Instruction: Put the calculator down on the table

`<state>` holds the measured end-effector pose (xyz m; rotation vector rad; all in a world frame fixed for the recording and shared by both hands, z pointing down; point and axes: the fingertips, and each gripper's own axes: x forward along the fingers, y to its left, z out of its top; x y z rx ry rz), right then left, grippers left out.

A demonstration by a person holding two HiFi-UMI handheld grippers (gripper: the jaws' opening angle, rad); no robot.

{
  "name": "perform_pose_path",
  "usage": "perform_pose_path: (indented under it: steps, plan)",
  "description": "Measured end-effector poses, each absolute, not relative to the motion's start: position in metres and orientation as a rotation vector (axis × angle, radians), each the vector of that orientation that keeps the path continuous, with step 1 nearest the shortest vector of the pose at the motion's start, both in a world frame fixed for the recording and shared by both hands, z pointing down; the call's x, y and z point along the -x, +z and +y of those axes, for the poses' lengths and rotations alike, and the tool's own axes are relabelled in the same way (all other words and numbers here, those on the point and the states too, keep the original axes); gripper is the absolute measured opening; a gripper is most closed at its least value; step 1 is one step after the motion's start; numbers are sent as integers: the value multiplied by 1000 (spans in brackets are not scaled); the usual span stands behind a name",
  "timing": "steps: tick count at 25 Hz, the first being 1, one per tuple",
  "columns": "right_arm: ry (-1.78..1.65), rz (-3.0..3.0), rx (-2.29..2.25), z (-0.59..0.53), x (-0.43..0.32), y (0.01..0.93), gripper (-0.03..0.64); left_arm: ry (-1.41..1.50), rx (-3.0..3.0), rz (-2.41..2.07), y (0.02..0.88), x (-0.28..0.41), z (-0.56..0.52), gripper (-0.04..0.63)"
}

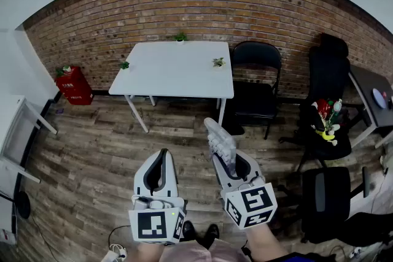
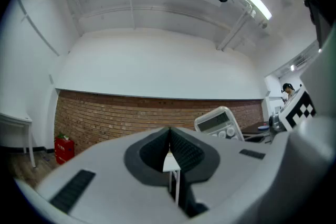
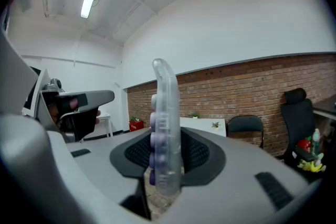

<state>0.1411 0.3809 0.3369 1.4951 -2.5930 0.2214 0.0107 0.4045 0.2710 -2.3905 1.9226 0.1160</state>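
White rectangular bench (image 1: 172, 70) sits well ahead of you. Left tool (image 1: 163, 156): jaws together, empty. Right tool (image 1: 230, 162): clamped on pale translucent plastic calculator w/ purple keys (image 1: 220, 139), up in the air. You're mid-carry; next, prob. walk up, lower it flat, let go.

Left gripper (image 1: 163, 155) closed, right gripper (image 1: 236, 161) clamped.
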Motion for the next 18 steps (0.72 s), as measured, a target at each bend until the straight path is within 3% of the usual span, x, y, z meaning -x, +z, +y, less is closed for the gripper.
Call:
perform_pose_path:
  steps: [18]
  plan:
    - [244, -2599, -1467, 381, -190, 350, 132, 78, 2347, 1998, 291, -42, 407, 12]
